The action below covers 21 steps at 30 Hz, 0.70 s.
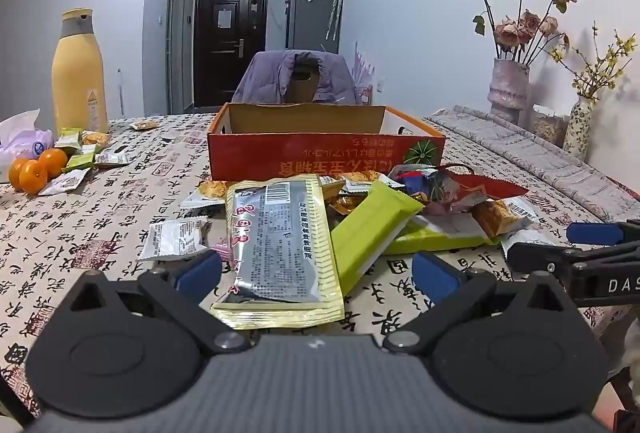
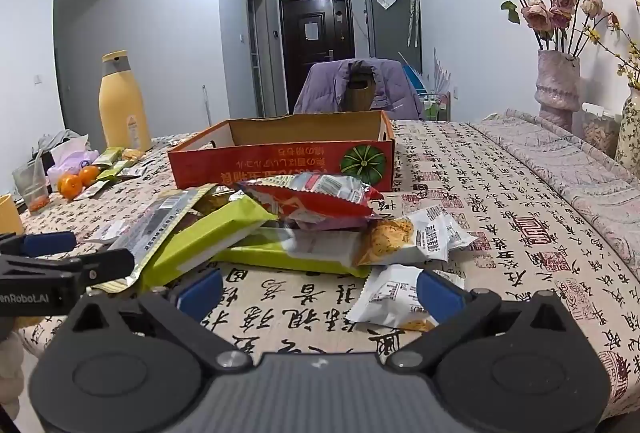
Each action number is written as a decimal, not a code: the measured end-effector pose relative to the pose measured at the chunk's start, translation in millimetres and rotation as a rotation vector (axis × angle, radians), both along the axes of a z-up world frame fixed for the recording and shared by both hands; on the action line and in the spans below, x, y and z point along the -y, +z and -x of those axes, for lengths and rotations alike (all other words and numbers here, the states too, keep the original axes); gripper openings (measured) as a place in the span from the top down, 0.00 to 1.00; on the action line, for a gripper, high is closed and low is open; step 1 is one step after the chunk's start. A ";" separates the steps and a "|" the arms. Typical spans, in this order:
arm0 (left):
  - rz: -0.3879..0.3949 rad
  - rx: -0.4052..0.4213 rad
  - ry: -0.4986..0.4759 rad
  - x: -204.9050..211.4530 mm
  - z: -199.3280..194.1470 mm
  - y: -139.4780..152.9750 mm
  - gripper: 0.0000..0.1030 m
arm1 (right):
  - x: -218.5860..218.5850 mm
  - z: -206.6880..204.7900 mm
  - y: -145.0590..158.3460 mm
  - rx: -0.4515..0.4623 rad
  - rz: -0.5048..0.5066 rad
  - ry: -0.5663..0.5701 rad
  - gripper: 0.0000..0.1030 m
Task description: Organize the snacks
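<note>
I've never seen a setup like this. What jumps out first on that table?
A messy heap of snack packets sprawls mid-table, a long black and gold packet nearest, lying between the open fingers of the left claw. Right behind the heap stands an open red cardboard box, which looks empty as far as its inside shows. A tall yellow bottle stands far left, and dried roses in a vase far right.

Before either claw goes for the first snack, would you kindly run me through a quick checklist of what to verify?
1. Left claw open: ok.
2. Right claw open: ok.
3. Gold-edged packet lies between the left claw's fingers, not gripped: ok.
4. Orange cardboard box open on top; its floor is hidden: cannot tell whether it has room.
5. Green wrapper leans on the gold-edged packet and may shift when that lifts: not ok.
6. White snack bag touches the right claw's finger, not centred: not ok.
</note>
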<state>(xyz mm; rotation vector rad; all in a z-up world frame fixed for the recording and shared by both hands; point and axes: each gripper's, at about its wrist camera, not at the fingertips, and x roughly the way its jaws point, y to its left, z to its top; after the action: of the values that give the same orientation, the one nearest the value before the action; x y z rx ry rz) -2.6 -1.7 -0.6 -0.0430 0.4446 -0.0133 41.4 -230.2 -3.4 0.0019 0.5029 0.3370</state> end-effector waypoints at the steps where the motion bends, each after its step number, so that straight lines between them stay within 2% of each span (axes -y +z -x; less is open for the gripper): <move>1: 0.001 -0.001 0.000 -0.1 0.0 -0.1 0.00 | 0.2 0.4 -0.4 0.002 -0.003 0.002 0.00; 21: 0.004 0.003 -0.004 1.4 0.5 -1.4 0.00 | -1.1 1.3 -2.6 -0.002 0.000 0.001 0.00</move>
<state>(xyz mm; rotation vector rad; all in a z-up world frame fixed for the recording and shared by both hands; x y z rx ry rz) -3.1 -3.1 -1.9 -0.0456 0.4422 -0.0185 40.1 -229.1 -6.0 0.0020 0.5044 0.3384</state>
